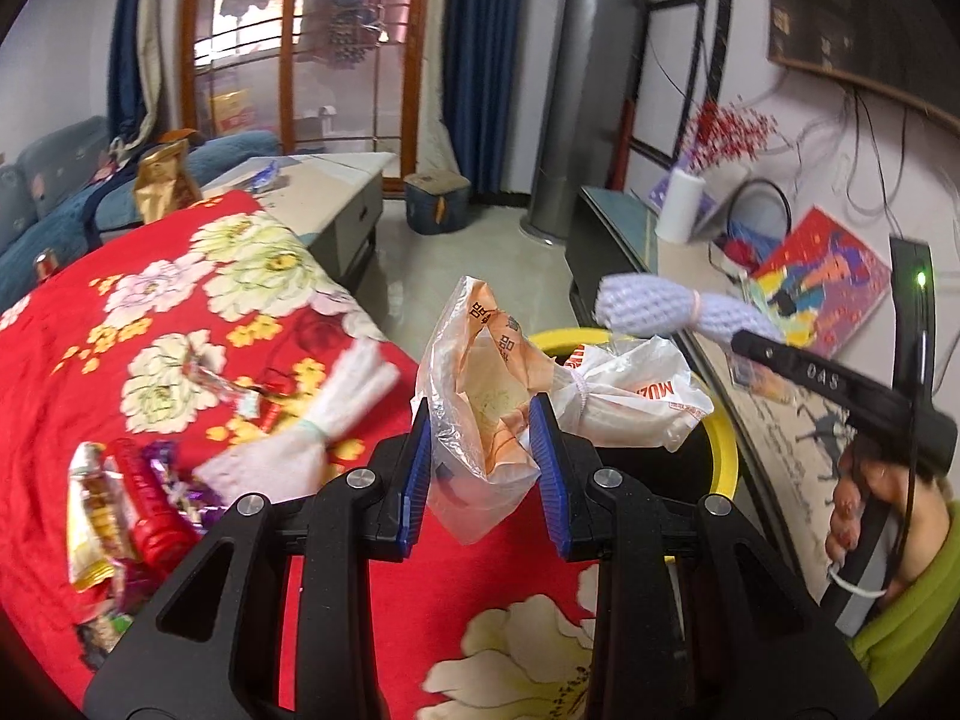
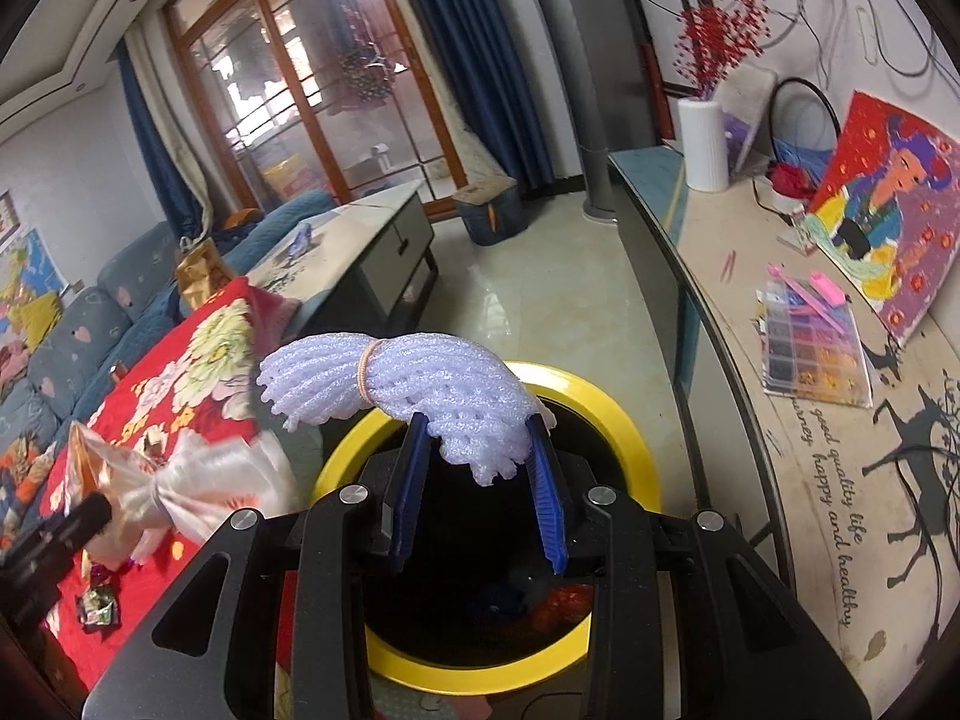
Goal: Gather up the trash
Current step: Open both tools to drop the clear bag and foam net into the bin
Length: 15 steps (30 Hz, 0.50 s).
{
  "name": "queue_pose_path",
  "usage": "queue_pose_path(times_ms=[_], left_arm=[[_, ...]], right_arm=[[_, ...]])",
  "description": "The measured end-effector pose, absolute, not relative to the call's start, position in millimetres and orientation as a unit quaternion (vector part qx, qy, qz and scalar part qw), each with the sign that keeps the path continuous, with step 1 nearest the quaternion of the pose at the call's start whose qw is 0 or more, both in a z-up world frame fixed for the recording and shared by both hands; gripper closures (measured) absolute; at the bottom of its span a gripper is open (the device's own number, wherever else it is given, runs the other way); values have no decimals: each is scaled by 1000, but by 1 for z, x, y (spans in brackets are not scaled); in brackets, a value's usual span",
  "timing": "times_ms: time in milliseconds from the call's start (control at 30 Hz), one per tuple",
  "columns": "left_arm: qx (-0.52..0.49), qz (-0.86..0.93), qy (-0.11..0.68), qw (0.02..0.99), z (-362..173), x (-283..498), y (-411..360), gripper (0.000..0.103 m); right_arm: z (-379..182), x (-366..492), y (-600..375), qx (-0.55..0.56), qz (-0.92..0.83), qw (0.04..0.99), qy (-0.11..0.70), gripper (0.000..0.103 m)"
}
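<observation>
Both grippers carry trash toward the yellow-rimmed bin (image 2: 624, 438) — the left gripper (image 1: 483, 450) clamped on a tied plastic bag (image 1: 480, 414), the right gripper (image 2: 480, 462) clamped on a banded foam net (image 2: 420, 390) just above the opening — ready for dropping.

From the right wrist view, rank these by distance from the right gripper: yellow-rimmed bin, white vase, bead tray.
1. Yellow-rimmed bin, directly below the right gripper.
2. Bead tray, on the counter to the right.
3. White vase, farther back on that counter.
</observation>
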<state>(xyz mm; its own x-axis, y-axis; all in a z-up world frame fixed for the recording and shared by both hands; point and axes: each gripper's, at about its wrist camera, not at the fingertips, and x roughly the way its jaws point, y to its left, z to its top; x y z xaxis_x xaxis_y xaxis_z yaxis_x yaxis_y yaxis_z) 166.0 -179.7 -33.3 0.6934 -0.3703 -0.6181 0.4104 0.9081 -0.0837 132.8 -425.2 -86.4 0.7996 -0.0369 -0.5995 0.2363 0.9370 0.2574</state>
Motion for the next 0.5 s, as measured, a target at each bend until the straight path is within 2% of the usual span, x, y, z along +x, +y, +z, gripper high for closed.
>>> queue_pose_path(times_ms=[267, 300, 367, 500], left_arm=[[70, -232, 346, 906, -56, 167, -214, 78], [73, -236, 349, 904, -59, 168, -219, 77], [76, -245, 355, 899, -62, 169, -225, 76], [66, -252, 354, 898, -66, 168, -227, 44]], right_arm=[[-102, 136, -442, 183, -87, 927, 315, 69], [-103, 137, -443, 186, -86, 926, 316, 67], [-106, 138, -445, 192, -81, 925, 319, 58], [-108, 139, -446, 193, -81, 923, 323, 42]])
